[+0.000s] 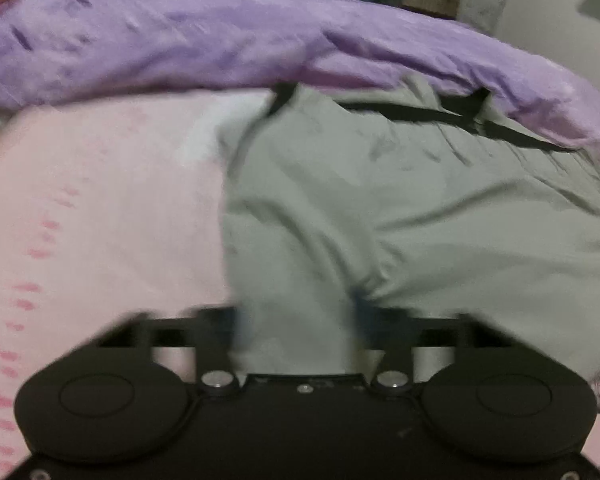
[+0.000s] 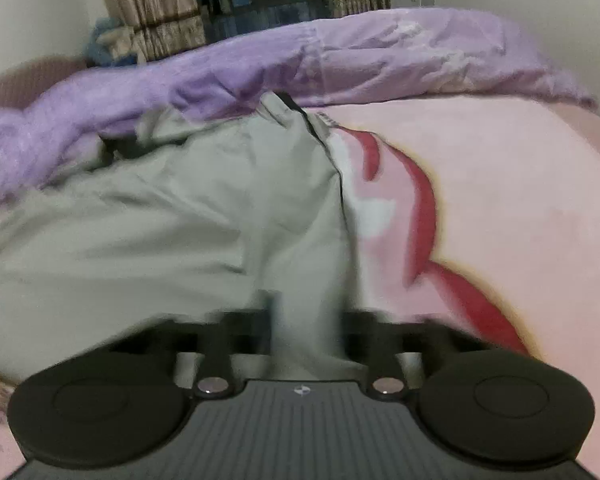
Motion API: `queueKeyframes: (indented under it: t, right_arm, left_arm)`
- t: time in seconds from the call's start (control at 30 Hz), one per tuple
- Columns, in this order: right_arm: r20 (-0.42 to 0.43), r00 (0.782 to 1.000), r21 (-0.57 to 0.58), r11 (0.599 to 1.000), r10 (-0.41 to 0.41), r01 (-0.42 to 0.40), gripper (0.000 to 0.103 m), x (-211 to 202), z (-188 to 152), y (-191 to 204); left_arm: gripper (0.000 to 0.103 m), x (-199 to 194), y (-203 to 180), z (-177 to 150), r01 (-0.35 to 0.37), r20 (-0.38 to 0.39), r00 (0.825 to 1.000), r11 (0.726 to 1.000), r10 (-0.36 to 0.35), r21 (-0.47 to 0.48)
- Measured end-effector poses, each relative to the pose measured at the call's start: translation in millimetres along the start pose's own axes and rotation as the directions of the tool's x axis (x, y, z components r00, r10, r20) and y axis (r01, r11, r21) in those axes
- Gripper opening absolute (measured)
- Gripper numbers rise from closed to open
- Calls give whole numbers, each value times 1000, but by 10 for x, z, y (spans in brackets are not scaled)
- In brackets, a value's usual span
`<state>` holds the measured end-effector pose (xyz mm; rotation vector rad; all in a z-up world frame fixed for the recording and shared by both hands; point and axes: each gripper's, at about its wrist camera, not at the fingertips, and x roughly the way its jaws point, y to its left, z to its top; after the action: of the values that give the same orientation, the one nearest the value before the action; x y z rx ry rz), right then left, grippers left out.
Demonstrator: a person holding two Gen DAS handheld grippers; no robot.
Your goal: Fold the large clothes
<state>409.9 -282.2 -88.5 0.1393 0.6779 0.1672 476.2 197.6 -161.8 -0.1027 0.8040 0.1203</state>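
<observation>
A large grey-green garment (image 1: 400, 208) with black trim lies on a pink bed cover (image 1: 100, 200). In the left wrist view my left gripper (image 1: 296, 320) is shut on the garment's near left corner, with cloth bunched between the fingers. In the right wrist view the same garment (image 2: 180, 220) spreads to the left, and my right gripper (image 2: 308, 320) is shut on its near right corner. The fingertips of both are blurred and partly hidden by cloth.
A crumpled purple blanket (image 1: 220, 40) lies along the far edge of the bed, also in the right wrist view (image 2: 340, 64). The pink cover shows a red pattern (image 2: 420, 208) at right. Curtains (image 2: 152, 12) and a window stand behind.
</observation>
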Motion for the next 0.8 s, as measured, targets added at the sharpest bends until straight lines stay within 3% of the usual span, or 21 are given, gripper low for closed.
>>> queueKeyframes:
  t: [0.03,0.07,0.2,0.27,0.33,0.4,0.43,0.53,0.57,0.6,0.63,0.67,0.7,0.73,0.8]
  right_arm:
    - [14,1000,17,1000,-11,10,9,-89,25,34]
    - [27,1000,28,1000,-9,8,8,-198,52,62]
    - [67,997,-17,1000,27,-26,8,-731,76,274]
    - [61,998,-73,997,8,-3,8,-886,-24,399]
    - [20,999,-104,994,-39,41,8,-747,-153,422]
    - [-57,996,-64,996,-72,69,10,-444,-278,298]
    - [-86,994,-25,997,-71,69,12,-285,-355,213]
    - [-47,996,-21,997,-72,71,14,-300,-383,197]
    - [-47,996,-20,997,-76,75,20,-296,-368,191]
    - [-48,995,-25,996,-89,88,27,-282,-361,193]
    - [-46,992,-40,993,-115,113,42,-281,-365,215]
    - [-40,989,-53,989,-143,141,51,-284,-360,243]
    - [-30,987,-59,986,-160,158,53,-302,-370,271]
    - [-24,987,-52,986,-158,156,56,-321,-367,277]
    - [-15,988,-25,988,-153,153,58,-424,-388,272]
  left_arm:
    - [10,-136,32,35,20,20,1000,1000,-20,-3]
    - [3,-249,81,64,26,35,999,1000,-26,-6]
    - [2,-663,164,-12,0,10,1000,990,-1,141]
    - [2,-720,197,-110,-13,2,1000,983,13,184]
    - [2,-565,269,-219,-5,-40,999,985,12,174]
    - [3,-358,295,-333,7,-100,995,991,6,133]
    - [3,-327,265,-369,0,-95,995,989,14,145]
    - [9,-354,190,-395,-23,-32,999,981,30,195]
    - [21,-349,202,-385,-13,-22,1000,981,18,195]
    - [41,-330,235,-356,-2,-25,1000,982,7,191]
    - [48,-334,270,-330,9,-28,1000,985,-4,174]
    - [60,-349,305,-291,46,-32,999,990,-42,137]
    - [75,-350,344,-237,82,-41,996,992,-78,97]
    - [83,-379,388,-221,115,-46,993,992,-113,60]
    - [103,-506,444,-244,126,-27,992,992,-125,31]
